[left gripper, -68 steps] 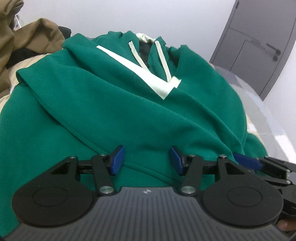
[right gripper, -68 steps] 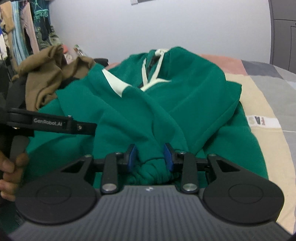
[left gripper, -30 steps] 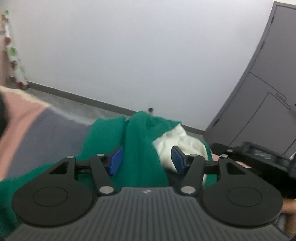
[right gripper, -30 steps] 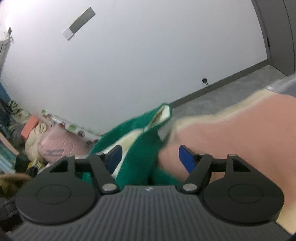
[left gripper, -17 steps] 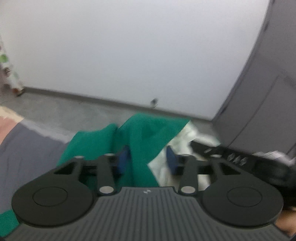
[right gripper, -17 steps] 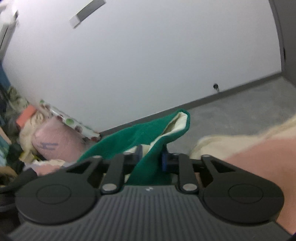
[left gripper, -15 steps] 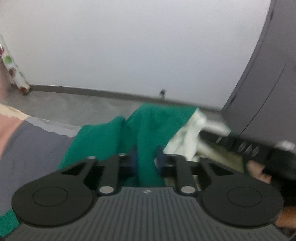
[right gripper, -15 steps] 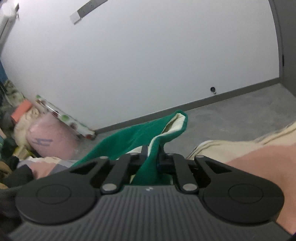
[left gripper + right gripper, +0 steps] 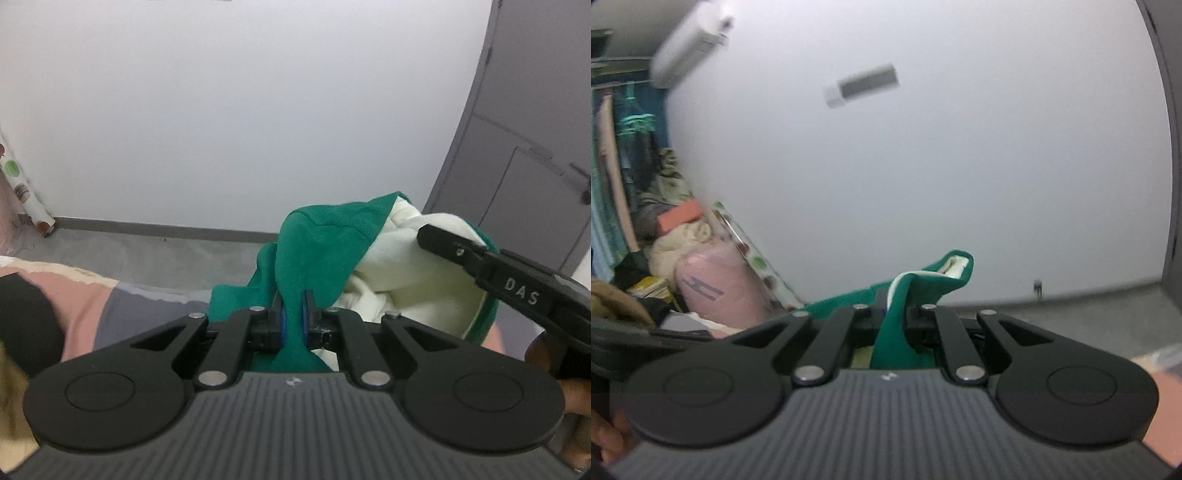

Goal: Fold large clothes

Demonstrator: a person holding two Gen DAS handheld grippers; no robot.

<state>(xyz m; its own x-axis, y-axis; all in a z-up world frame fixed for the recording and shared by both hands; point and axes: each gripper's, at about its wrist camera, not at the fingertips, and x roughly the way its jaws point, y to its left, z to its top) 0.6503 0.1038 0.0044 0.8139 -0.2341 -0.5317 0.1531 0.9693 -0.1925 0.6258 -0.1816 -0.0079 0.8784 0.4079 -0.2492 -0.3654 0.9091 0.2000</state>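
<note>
The green hoodie (image 9: pixel 325 243) with a cream lining (image 9: pixel 402 273) is bunched in front of both grippers. My left gripper (image 9: pixel 293 317) is shut on a fold of its green fabric. My right gripper (image 9: pixel 895 312) is shut on another green edge with cream trim (image 9: pixel 934 278) and is tilted up toward the wall. The right gripper's black body (image 9: pixel 509 280) shows at the right of the left wrist view, over the lining. Most of the hoodie is hidden below both views.
A bed cover in pink and grey blocks (image 9: pixel 110 306) lies under the hoodie. A grey door (image 9: pixel 524 166) stands at the right. A white wall and grey floor (image 9: pixel 147 254) lie ahead. A pile of clothes and bags (image 9: pixel 694 280) sits at the left.
Both grippers went from open around the hood's edge to shut on the green fabric. The right gripper has tilted upward, so more wall now shows.
</note>
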